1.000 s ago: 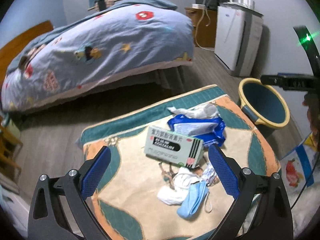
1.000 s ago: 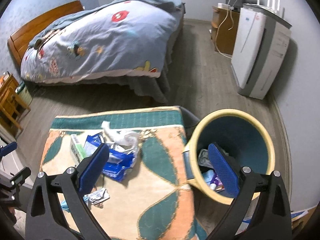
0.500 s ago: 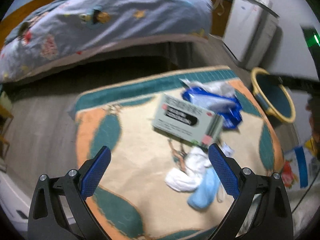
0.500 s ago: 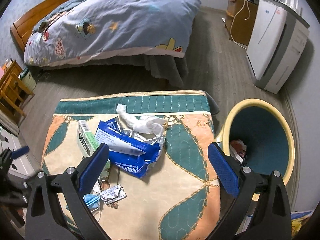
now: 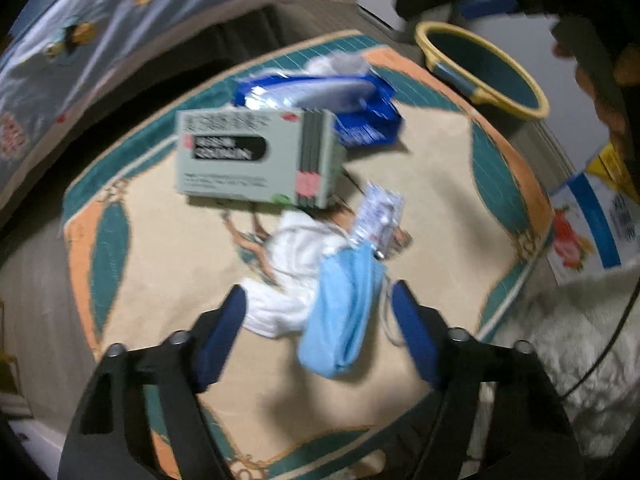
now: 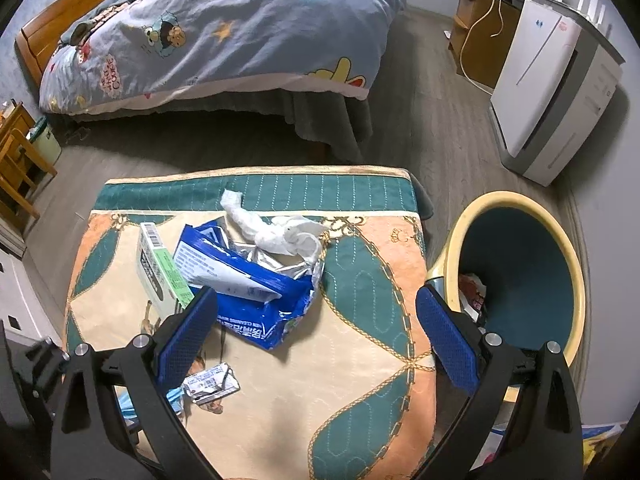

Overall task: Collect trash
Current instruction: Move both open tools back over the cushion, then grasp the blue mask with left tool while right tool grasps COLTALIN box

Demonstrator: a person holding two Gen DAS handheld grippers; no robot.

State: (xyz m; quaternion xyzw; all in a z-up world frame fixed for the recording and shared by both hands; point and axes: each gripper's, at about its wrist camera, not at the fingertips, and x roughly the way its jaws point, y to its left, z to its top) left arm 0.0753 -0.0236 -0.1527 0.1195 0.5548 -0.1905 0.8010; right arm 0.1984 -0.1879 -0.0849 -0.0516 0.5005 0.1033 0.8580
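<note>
- Blue crumpled surgical face mask lies at the near edge of the quilted teal, orange and cream patterned worktop cover, partly on top of a white wadded tissue.
- Left gripper points steeply down over the mask; its blue-padded fingers stand either side of mask and tissue, partly spread, and have just been closing; mask is between them, pads not yet pressing it. View is blurred.
- Pale green cardboard medicine box sits beyond the mask, toward the middle of the cover.
- Torn blue foil wipes packet lies just behind the box, touching it; a white twisted tissue lies at the far side of the packet.
- Small silver blister pack lies just beside the mask's far end, touching it.
- Round yellow-rimmed teal plastic bin stands on the floor just off the right edge of the cover, some trash inside at the bottom.
- Right gripper hovers above the cover's near right part, fingers spread wide, nothing between them; wipes packet is just past the left finger.
- Bed with a blue cartoon-print duvet stands well beyond the cover; white air purifier stands by the wall beyond the bin.
</note>
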